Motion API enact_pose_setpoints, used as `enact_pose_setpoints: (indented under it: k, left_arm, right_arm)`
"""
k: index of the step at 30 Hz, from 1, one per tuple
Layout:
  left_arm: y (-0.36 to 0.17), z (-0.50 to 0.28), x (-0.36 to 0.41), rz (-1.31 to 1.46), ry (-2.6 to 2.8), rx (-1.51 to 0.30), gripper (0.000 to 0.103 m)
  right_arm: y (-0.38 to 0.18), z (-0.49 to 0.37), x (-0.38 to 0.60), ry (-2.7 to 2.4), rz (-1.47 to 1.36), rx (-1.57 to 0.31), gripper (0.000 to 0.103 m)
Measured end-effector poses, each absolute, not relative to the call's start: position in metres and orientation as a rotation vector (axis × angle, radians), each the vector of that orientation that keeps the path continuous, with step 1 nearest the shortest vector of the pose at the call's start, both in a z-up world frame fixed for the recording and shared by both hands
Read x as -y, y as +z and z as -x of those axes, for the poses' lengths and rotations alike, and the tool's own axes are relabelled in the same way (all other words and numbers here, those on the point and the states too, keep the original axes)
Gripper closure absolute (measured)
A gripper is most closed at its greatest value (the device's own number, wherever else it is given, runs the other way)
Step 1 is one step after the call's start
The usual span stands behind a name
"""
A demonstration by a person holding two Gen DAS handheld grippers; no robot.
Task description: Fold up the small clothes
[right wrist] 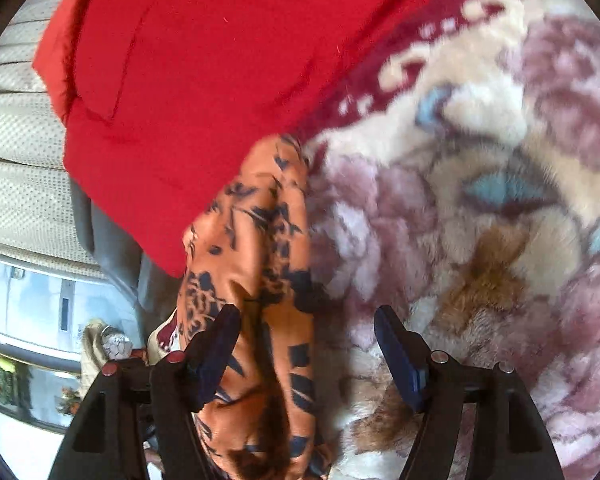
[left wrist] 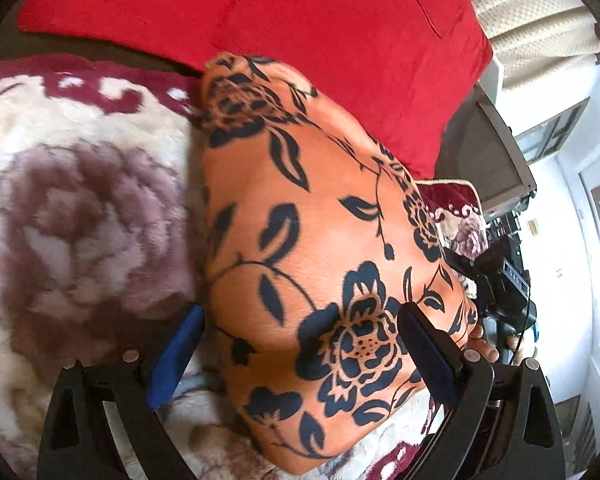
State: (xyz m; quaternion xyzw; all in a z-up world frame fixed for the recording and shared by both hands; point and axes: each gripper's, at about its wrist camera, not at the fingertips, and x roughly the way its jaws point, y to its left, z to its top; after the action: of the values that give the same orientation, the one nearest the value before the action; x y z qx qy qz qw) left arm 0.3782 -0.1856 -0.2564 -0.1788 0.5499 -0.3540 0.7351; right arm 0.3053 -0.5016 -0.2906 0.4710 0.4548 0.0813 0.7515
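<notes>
An orange garment with a black flower print (left wrist: 300,240) lies bunched on a fluffy flowered blanket (left wrist: 60,208). My left gripper (left wrist: 300,332) is open, its fingers wide apart with the garment between them. In the right wrist view the same garment (right wrist: 260,280) runs as a narrow fold from centre to the bottom. My right gripper (right wrist: 306,336) is open; its left finger (right wrist: 216,344) lies against the garment and its right finger (right wrist: 396,356) is over the blanket (right wrist: 480,200). The right gripper body also shows in the left wrist view (left wrist: 496,288).
A red cloth (left wrist: 280,32) lies flat behind the garment, also in the right wrist view (right wrist: 188,100). A cream dotted curtain (left wrist: 532,20) hangs at the bed's edge. A dark screen or box (left wrist: 488,148) stands to the right, beside a bright window.
</notes>
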Motion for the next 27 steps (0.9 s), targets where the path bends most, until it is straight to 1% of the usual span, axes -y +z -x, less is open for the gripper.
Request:
enact_pose_setpoints:
  k: [3,7,9,11,14,15,16,18,19,22,27]
  left_arm:
    - [-0.262,-0.374,0.202,0.397,-0.788,-1.222,0.006]
    - [-0.262,-0.373,0.208,0.432,-0.792,-1.211,0.006]
    - [-0.262,-0.372,0.203,0.462,-0.797,-1.195,0.006]
    - [-0.26,-0.371,0.203,0.474,-0.793,-1.178,0.009]
    - [-0.254,-0.367,0.198,0.456,-0.785,-1.151,0.019]
    - [-0.252,-0.366,0.197,0.454,-0.784,-1.144,0.024]
    - [-0.25,-0.364,0.196,0.446,-0.784,-1.133,0.036]
    - [-0.245,-0.362,0.193,0.428,-0.777,-1.112,0.046]
    - [-0.243,-0.362,0.192,0.431,-0.777,-1.104,0.049]
    - [-0.238,-0.36,0.188,0.429,-0.768,-1.08,0.056]
    - [-0.215,-0.348,0.165,0.427,-0.753,-1.011,0.057]
  right_arm:
    - [-0.298,-0.31,0.498,0.224,-1.055,-0.985,0.024]
    - [-0.301,-0.322,0.484,0.329,-1.092,-0.97,0.024]
    - [-0.298,-0.328,0.471,0.349,-1.067,-0.974,0.024]
    - [-0.294,-0.331,0.461,0.328,-1.032,-0.942,0.024]
    - [-0.288,-0.335,0.45,0.377,-1.041,-0.905,0.026]
    - [-0.283,-0.335,0.443,0.364,-1.005,-0.9,0.031]
    - [-0.279,-0.337,0.436,0.351,-0.97,-0.902,0.034]
    - [-0.269,-0.335,0.421,0.327,-0.897,-0.894,0.044]
    - [-0.264,-0.335,0.416,0.319,-0.873,-0.885,0.045]
    - [-0.251,-0.332,0.404,0.293,-0.812,-0.85,0.051]
    - [-0.227,-0.325,0.382,0.278,-0.746,-0.785,0.053]
